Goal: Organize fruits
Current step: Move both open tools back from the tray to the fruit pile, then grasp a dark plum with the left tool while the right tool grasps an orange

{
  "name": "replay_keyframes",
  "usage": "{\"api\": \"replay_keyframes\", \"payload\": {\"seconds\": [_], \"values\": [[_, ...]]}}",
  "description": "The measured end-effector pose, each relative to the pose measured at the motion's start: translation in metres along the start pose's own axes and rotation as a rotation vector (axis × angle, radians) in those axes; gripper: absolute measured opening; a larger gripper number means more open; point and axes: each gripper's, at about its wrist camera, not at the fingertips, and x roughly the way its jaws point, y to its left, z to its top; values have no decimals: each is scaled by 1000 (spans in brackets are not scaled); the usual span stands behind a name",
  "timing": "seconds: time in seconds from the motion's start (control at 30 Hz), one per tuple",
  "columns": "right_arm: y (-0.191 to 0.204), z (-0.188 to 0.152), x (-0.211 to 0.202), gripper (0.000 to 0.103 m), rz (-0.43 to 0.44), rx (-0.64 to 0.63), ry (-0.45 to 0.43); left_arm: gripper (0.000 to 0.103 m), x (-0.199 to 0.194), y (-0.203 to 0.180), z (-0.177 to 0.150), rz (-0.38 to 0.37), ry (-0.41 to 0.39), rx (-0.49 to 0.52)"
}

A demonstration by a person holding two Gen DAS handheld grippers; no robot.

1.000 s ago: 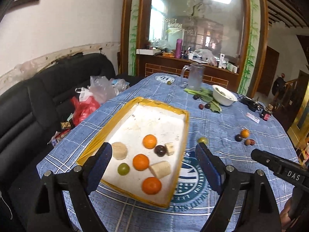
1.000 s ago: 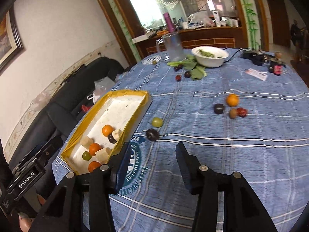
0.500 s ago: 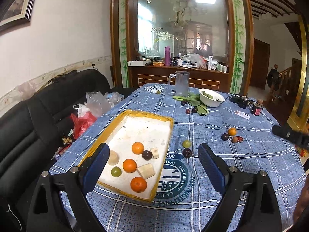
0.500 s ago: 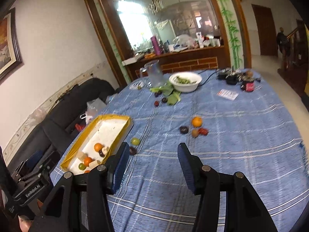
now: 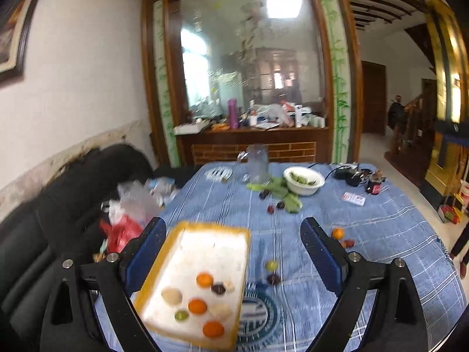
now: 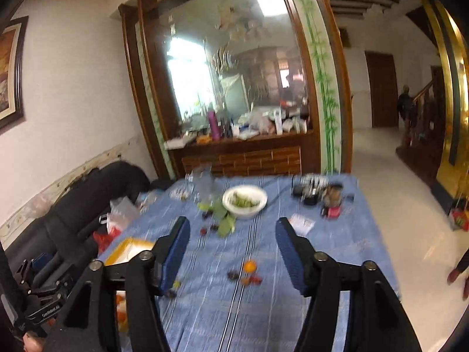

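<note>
Both tongs up high over the table, nothing in them; left gripper [image 5: 231,252] & right gripper [image 6: 233,252] jaws are opening; tray [image 5: 178,236] sits under the left one; loose orange [image 6: 250,266] lies ahead of the right one, so it's nearer.

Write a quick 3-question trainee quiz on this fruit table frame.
1. True or false: the tray holds three orange fruits.
2. What lies just right of the tray on the cloth? A) green fruit and dark fruit B) a bottle C) nothing
3. Fill in: the white bowl sits beside a glass ____.

Key: 1 true. 2 A. 3 jug.
</note>
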Motion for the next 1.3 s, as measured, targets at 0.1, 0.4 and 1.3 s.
{"api": "replay_keyframes", "payload": {"seconds": [0.1, 0.4, 1.3], "values": [[-1, 15, 12, 81, -17, -12, -13, 100, 14, -7, 17, -5, -21, 33], [-39, -88, 164, 76, 24, 125, 297, 100, 127, -38, -40, -139, 241, 22], [-61, -175, 312, 47, 40, 130, 523, 31, 221, -62, -141, -204, 485, 44]]}}
